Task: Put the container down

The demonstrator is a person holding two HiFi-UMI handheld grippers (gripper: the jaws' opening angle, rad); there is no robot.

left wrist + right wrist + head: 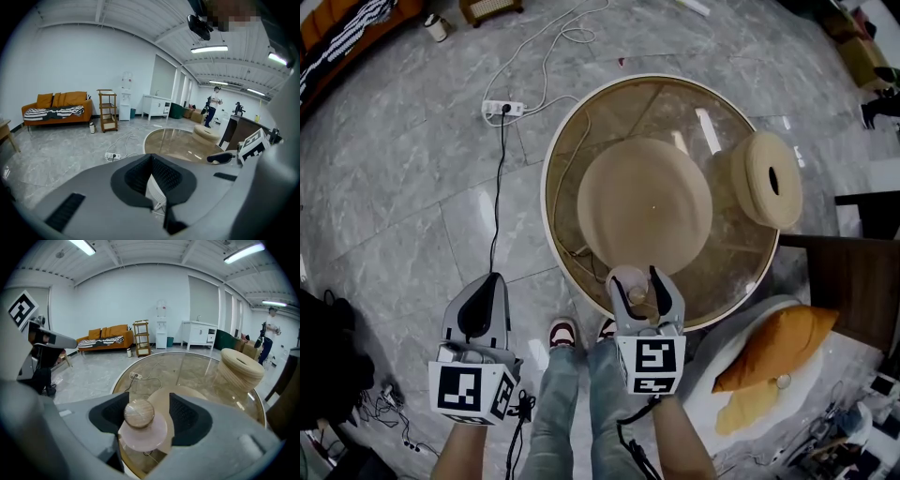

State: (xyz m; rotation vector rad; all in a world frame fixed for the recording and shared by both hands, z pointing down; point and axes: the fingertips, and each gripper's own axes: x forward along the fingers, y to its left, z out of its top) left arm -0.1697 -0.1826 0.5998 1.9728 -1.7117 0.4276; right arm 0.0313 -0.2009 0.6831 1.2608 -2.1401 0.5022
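At near edge of glass tabletop (741, 267), container (145, 432) w/ wooden knob sits betw. right gripper's (636, 281) wide-open jaws, ungripped; prob. light, slick, breakable, so hold body, not knob; left gripper (492, 283) jaws closed, empty.

**Container between my wide right jaws**

I see the right gripper (149, 414) with its jaws standing wide apart. The container (142, 426), pink-lidded with a round wooden knob, is between them at the near rim of the glass counter (187, 369). It sits close to the left-hand pad, and I cannot tell whether they touch. A clear gap separates it from the right-hand pad. A wooden block (240, 365) with a hole rests farther right on the counter. Behind are an orange sofa (104, 337) and a trolley (141, 337).
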